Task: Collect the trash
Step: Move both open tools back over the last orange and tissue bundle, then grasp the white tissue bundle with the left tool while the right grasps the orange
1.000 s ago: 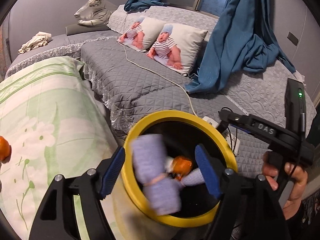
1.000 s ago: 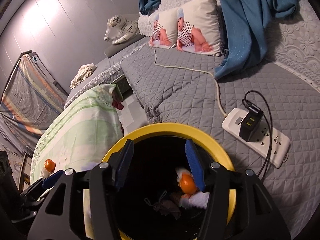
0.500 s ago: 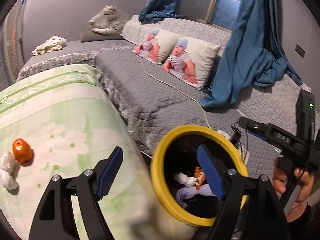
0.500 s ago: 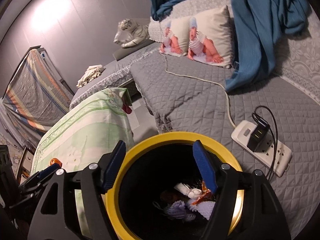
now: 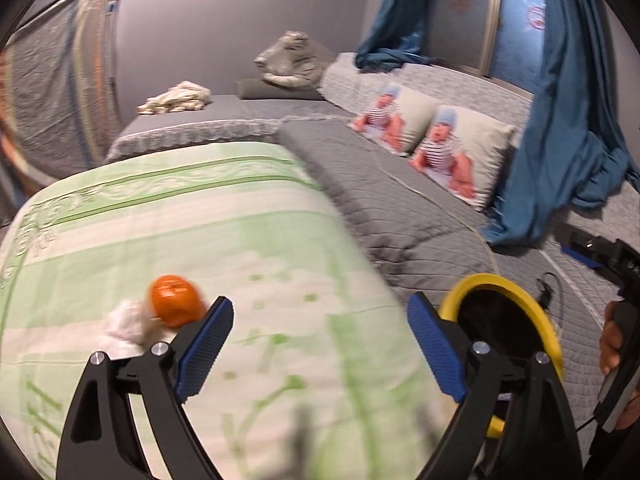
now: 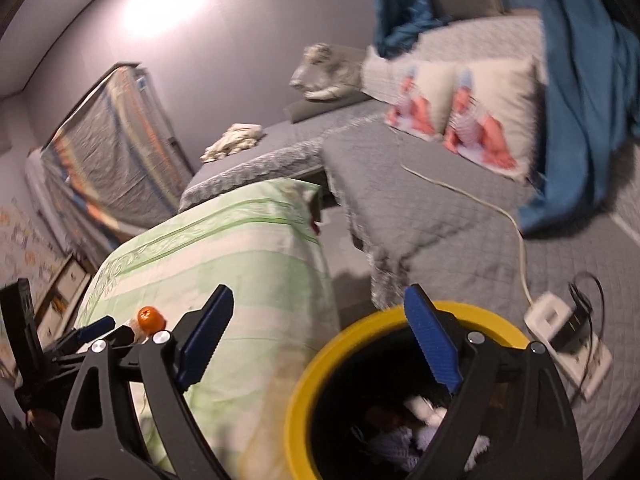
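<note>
Your left gripper is over the green floral cover, jaws opening wide with nothing between them. Just beyond its left finger sits the orange piece of trash, resting on the cover and touching a crumpled white wad beside it. Both are blurred, so I can't tell what they're made of. Off to your right stands the yellow-rimmed bin, down beside the cover's edge, with the grey quilted bed behind it.

Your right gripper hangs above that bin, jaws opening too, empty between the blue pads. Its right finger crosses the yellow rim, and inside the dark bin you've got pale, white and lilac scraps lying at the bottom. A white power strip with a black plug lies on the grey quilt near the bin. From this side the orange piece shows small on the cover, just next to your left gripper's tips.
</note>
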A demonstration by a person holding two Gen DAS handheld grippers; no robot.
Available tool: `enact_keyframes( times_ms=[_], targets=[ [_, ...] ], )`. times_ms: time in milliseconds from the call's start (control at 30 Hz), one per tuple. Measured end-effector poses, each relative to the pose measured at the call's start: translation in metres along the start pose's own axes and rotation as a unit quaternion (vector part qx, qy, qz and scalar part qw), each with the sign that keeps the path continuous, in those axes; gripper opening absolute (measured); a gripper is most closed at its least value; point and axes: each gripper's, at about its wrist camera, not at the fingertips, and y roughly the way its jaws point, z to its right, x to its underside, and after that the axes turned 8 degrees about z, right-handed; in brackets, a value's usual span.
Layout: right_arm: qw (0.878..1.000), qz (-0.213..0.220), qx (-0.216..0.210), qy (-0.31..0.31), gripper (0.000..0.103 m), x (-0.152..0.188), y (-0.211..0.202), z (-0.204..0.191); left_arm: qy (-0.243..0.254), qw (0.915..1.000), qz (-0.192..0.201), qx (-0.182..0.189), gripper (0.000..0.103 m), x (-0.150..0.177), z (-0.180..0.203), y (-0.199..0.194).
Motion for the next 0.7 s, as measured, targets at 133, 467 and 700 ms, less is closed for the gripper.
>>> enact_keyframes(
  times_ms=[133, 467, 700],
  targets=[
    [0.999, 0.0, -0.039, -0.029, 0.088, -0.004, 0.013, -0.036, -0.007, 0.9992, 0.002, -0.038, 0.086, 0.004, -0.036, -0.011],
    [0.979, -0.098, -0.15, -0.095, 0.09, 0.005, 0.08, -0.137, -0.046, 0.9936, -0.022, -0.101, 0.086, 0.028, -0.111, -0.02],
    [0.963, -0.149, -0.184, -0.125, 0.09, 0.024, 0.127, -0.192, -0.066, 0.9913, -0.033, -0.109, 0.086, 0.039, -0.136, -0.018]
  ],
)
